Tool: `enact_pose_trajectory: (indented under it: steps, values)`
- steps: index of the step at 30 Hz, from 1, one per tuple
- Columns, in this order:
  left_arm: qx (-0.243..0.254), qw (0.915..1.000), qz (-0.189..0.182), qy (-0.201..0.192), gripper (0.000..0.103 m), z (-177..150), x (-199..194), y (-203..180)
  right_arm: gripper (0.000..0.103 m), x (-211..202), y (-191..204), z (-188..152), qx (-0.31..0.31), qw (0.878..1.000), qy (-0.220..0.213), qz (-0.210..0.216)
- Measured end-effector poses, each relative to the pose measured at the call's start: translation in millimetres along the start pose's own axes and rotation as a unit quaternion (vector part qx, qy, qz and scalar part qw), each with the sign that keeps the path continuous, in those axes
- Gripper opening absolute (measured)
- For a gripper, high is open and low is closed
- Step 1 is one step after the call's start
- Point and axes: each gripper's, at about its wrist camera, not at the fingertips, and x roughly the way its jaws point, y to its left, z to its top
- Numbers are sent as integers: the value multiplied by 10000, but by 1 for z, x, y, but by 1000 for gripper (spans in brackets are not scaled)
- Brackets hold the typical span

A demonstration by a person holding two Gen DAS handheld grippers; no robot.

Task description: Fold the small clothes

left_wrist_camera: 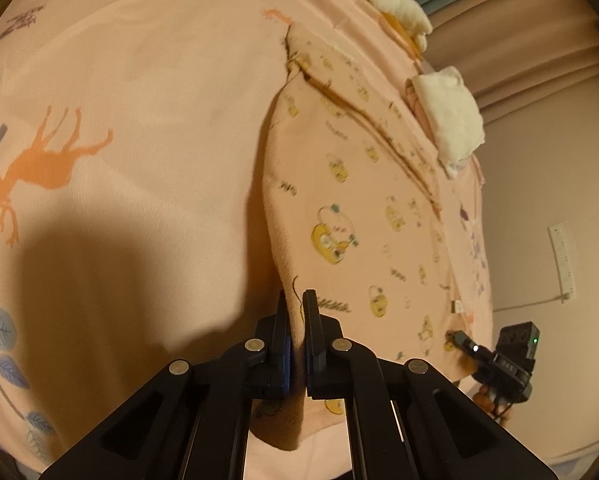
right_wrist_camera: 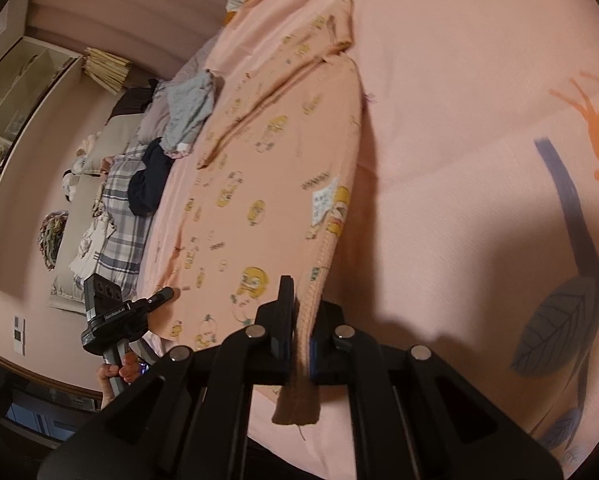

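2 grippers, left [left_wrist_camera: 295, 316] and right [right_wrist_camera: 301, 312], each clenched on a near corner of garment [left_wrist_camera: 351, 184]; long axis runs away across bed [left_wrist_camera: 139, 100].

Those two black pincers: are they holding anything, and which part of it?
Both hold the peach cartoon-print garment by its near edge: the left gripper and the right gripper each pinch a fold of hem, apparently at opposite corners.

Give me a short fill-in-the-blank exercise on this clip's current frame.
1. Each hand-held gripper, left and right, is shut on the edge of the ____ garment.
2. The garment lies on a sheet printed with an orange ____.
3. A white ____ is sewn to the garment.

Missing words: peach; deer; label
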Motion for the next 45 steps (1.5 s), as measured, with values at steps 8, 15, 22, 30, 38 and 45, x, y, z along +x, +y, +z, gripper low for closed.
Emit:
enact_pose_trajectory:
  steps: [8, 15, 22, 30, 38, 45]
  values:
    - [71, 9985, -487, -230, 1, 7, -14, -10, 5, -14, 21, 8, -327, 9984, -315, 339]
    - [215, 9969, -678, -324, 0, 6, -20, -14, 4, -24, 26, 8, -381, 9970, -510, 450]
    - [261, 9950, -890, -378, 0, 4, -28, -18, 4, -36, 30, 4, -507, 9957, -599, 499]
    - [273, 9938, -980, -444, 0, -6, -42, -20, 4, -48, 37, -2, -611, 9943, -662, 578]
    - [423, 9928, -1011, -475, 0, -11, -54, -32, 4, -59, 52, -7, -868, 9915, -671, 698]
    - [613, 9906, -1112, -502, 0, -20, -70, -46, 4, -81, 65, -17, -1168, 9877, -712, 756]
